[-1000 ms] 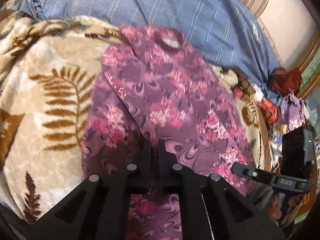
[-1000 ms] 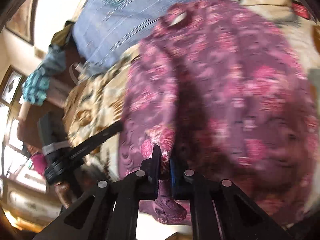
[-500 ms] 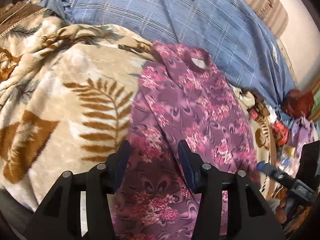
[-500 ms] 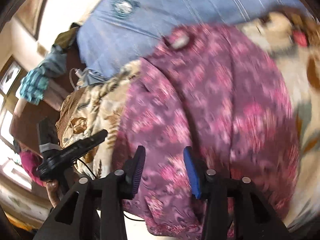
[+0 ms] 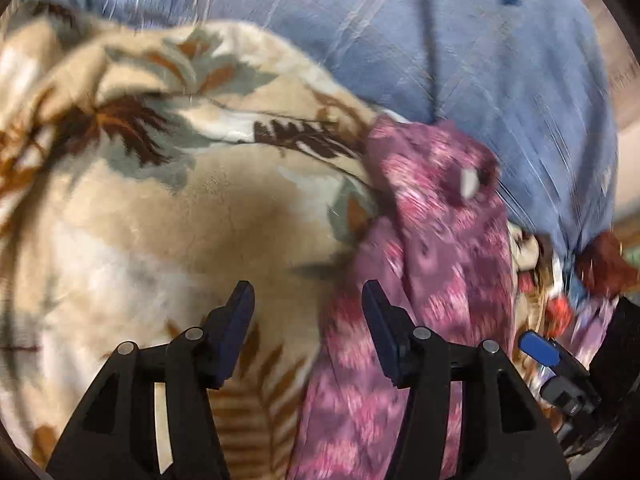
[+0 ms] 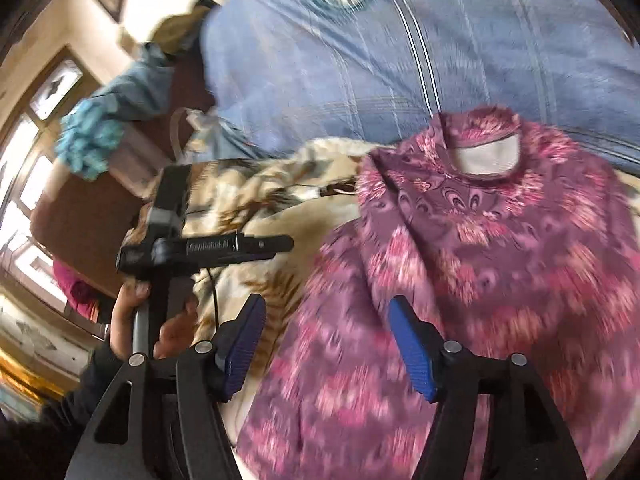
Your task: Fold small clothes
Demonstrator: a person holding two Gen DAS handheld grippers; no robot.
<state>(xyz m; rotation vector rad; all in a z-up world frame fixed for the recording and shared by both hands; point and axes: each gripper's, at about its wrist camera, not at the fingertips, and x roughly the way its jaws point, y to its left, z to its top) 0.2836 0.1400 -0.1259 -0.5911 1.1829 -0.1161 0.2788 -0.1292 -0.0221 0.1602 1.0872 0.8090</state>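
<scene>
1. The left gripper (image 5: 308,328) is wide open and holds nothing. It hangs over the tan leaf blanket (image 5: 160,220).
2. The purple flower top (image 6: 500,260) lies flat on the blanket, just right of the left gripper. Its neck hole points to the blue sheet (image 6: 400,72).
3. The right gripper (image 6: 326,344) is wide open too, with nothing in it. Its right finger (image 6: 412,354) is over the top's left side.

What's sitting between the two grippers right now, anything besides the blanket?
In the right wrist view, only bare leaf-print blanket separates the left gripper from the right gripper; the purple top lies off to the side.
</scene>
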